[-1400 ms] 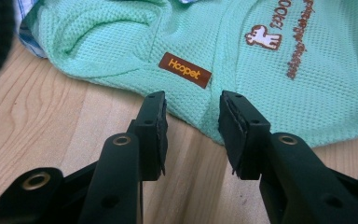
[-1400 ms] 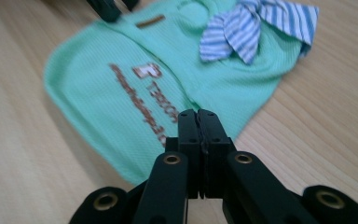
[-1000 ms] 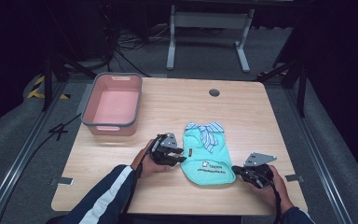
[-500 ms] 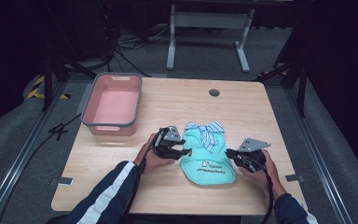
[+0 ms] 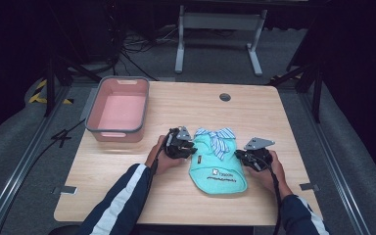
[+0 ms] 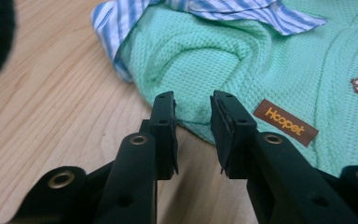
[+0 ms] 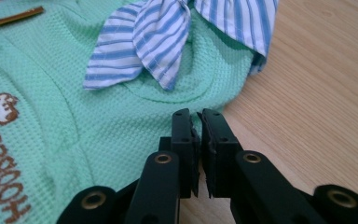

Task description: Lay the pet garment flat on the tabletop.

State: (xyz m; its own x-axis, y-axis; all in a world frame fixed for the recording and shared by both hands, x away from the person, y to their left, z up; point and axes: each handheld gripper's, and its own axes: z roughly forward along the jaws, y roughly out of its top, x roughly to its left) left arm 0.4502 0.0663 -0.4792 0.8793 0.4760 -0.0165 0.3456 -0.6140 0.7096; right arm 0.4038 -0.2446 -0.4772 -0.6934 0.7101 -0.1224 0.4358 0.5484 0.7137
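A mint-green knit pet shirt [image 5: 218, 169] with a blue-striped collar and bow [image 5: 219, 137] lies flat on the wooden table [image 5: 186, 107]. My left gripper [image 5: 194, 150] is at its left edge. In the left gripper view the jaws [image 6: 193, 100] stand a little apart and have just been closing, their tips at the shirt's hem [image 6: 200, 123] near the brown label [image 6: 285, 122]. My right gripper [image 5: 240, 156] is at the shirt's right edge. Its jaws [image 7: 195, 116] are almost together against the hem [image 7: 223, 100]; I cannot tell whether cloth is nipped.
A pink bin [image 5: 115, 136] with a grey rim stands at the table's back left. A round cable hole [image 5: 224, 97] sits near the far edge. A metal stand [image 5: 218, 22] is on the floor beyond the table.
The right hand has moved left and away from me, from the shirt's lower right corner to its right edge. The left gripper has slid right onto the shirt's left edge.
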